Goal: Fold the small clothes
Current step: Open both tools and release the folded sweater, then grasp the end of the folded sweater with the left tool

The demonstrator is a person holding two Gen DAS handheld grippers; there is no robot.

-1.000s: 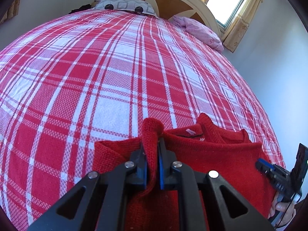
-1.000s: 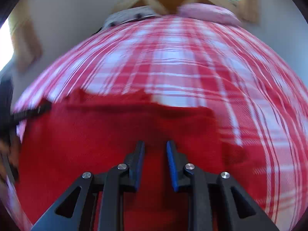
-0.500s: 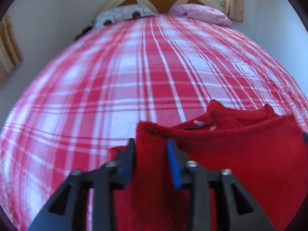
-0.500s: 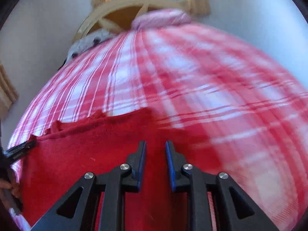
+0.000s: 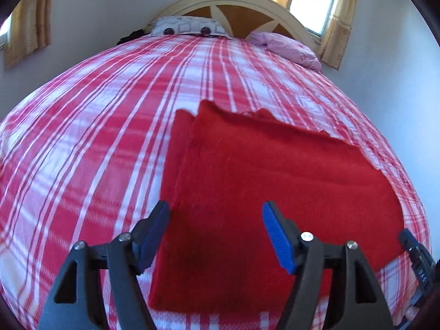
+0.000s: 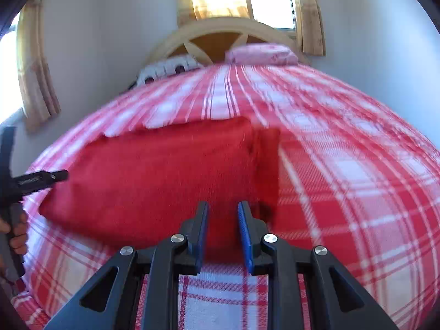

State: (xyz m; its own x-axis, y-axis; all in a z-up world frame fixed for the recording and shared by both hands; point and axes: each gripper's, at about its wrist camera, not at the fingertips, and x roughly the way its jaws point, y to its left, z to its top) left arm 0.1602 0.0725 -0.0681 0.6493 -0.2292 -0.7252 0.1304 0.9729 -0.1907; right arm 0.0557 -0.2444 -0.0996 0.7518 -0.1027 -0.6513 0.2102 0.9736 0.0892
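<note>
A small red knitted sweater (image 5: 261, 192) lies folded into a flat rectangle on the red and white checked bedspread (image 5: 96, 137); it also shows in the right wrist view (image 6: 165, 170). My left gripper (image 5: 217, 236) is wide open and empty, above the sweater's near left part. My right gripper (image 6: 222, 233) is open with a narrow gap and empty, just above the sweater's near right edge. The left gripper (image 6: 41, 178) shows at the left edge of the right wrist view.
A patterned pillow (image 5: 187, 27) and a pink pillow (image 5: 286, 46) lie by the wooden headboard (image 5: 233, 5). A curtained window (image 5: 316, 0) is behind it. The bedspread stretches wide around the sweater.
My left gripper let go of the sweater fold and opened wide. Both grippers pulled back and up. The sweater now lies flat and folded.
</note>
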